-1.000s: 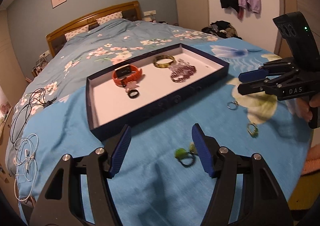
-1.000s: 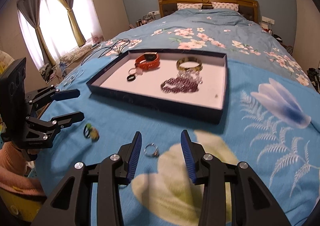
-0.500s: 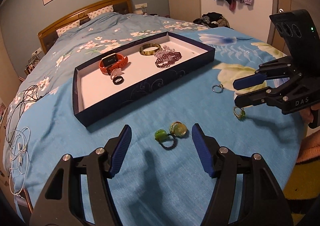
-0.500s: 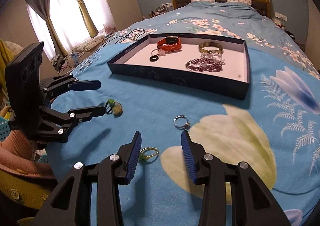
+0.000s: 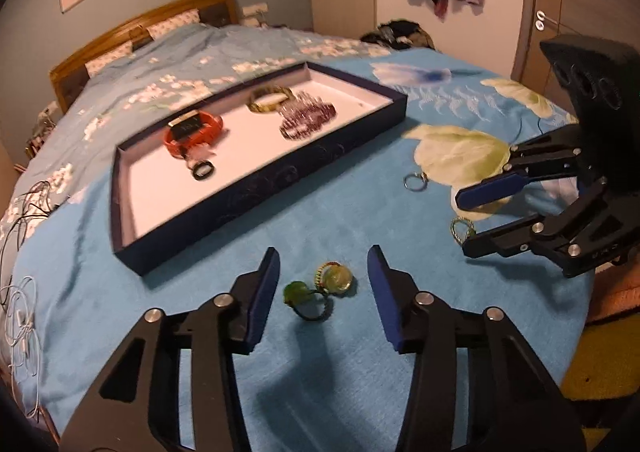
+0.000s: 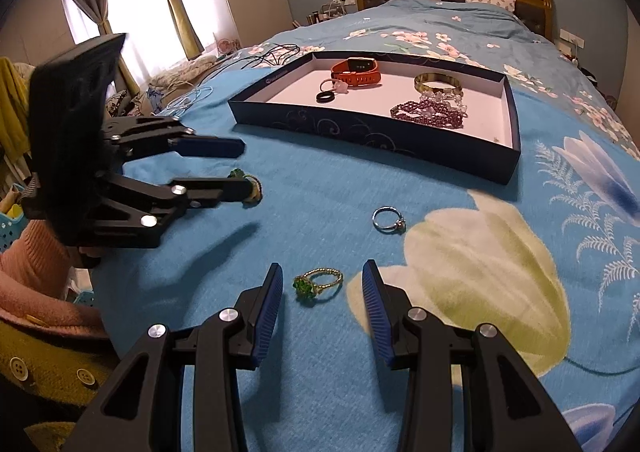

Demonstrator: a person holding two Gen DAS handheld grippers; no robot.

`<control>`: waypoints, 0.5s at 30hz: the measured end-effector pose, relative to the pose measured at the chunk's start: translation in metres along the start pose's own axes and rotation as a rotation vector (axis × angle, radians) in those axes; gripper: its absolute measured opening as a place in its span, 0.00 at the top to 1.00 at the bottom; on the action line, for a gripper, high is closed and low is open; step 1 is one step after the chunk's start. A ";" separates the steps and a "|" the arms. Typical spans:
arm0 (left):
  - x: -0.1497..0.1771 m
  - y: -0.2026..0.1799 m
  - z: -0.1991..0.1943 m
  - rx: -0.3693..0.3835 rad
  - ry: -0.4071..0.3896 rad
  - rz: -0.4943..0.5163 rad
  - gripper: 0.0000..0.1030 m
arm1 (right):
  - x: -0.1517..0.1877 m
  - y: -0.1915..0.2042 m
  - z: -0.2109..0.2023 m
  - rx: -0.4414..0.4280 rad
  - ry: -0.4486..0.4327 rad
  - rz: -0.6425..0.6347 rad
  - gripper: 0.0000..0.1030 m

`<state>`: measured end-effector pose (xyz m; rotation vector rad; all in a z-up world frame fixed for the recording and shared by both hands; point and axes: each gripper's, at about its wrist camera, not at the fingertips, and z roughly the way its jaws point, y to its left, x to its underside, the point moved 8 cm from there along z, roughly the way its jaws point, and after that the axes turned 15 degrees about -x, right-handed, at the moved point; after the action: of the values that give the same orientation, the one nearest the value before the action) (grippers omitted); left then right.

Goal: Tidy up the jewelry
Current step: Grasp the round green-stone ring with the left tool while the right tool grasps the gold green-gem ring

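Two grippers hang part-open and empty, our left gripper [image 5: 323, 288], jaws just narrowed, around the paired rings [image 5: 320, 290] at lower centre, our right gripper [image 6: 322, 290] around the gold ring [image 6: 318, 284], so pads closing on soft bedspread [image 6: 320, 211] could flick these thin bands aside.

Left gripper [image 5: 323, 290]: angled down over the bed near its foot edge, blue-padded fingers [image 5: 262, 298] apart after just closing in; two rings lie between them, untouched.
Right gripper [image 6: 322, 294]: angled down over the bed near the same edge, fingers [image 6: 374, 310] parted with a ring between them, no pad touching it.
Person: a pink sleeve [image 6: 28, 272] shows behind the left gripper in the right wrist view.
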<state>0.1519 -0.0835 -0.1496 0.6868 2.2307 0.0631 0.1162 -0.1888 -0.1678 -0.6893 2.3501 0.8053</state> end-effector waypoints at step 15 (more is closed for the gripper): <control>0.008 -0.011 0.012 0.033 0.057 0.053 0.83 | 0.003 0.004 0.002 0.010 0.001 -0.020 0.58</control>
<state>0.1511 -0.0909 -0.1663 0.7707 2.2720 0.0734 0.1122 -0.1856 -0.1692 -0.7081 2.3424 0.7845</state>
